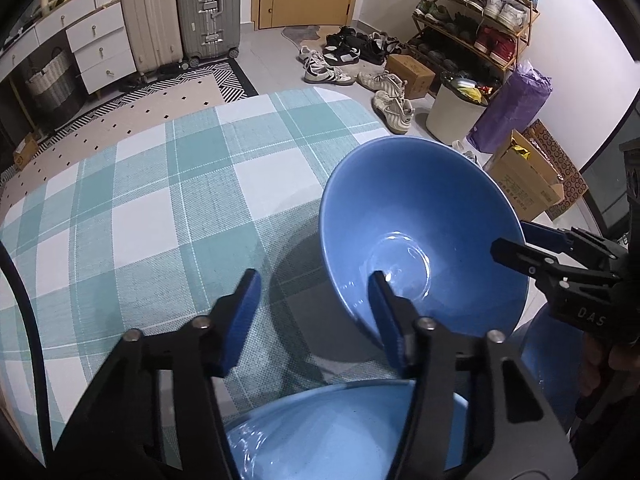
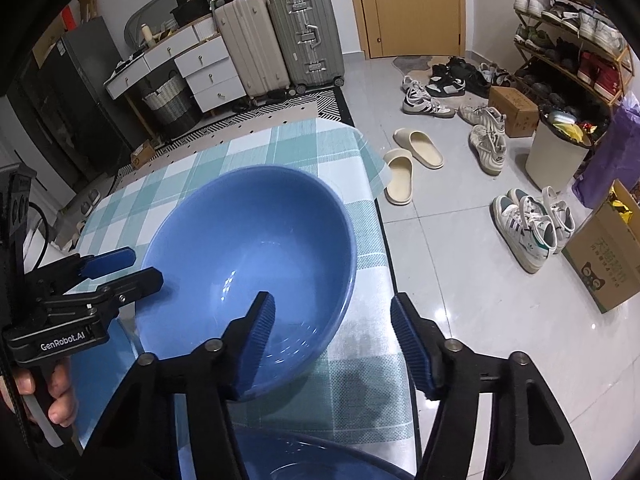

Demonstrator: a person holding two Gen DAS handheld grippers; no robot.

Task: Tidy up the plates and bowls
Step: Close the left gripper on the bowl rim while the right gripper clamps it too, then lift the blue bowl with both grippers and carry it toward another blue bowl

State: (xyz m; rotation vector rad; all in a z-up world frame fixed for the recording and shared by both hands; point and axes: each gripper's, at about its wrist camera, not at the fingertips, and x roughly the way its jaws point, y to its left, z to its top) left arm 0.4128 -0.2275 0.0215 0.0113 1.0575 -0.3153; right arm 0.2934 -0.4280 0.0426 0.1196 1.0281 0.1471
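Nearest, lower frame: second bowl (image 1: 344,436) on desk (image 1: 140,200). I straddle the blue bowl (image 1: 420,236) rim, both grippers' fingers (image 2: 260,344) spread. Next: pinch, lift, nest.

blue bowl (image 1: 420,220); teal-white plaid tablecloth (image 1: 160,200); blue tong pads (image 1: 240,320).

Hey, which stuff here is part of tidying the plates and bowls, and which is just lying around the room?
Part of the job:
- blue bowl, straddled on opposite rims by the left gripper and right gripper
- second blue dish at the near edge

Just lying about:
- suitcases
- shoes
- slippers
- cardboard box
- white bin
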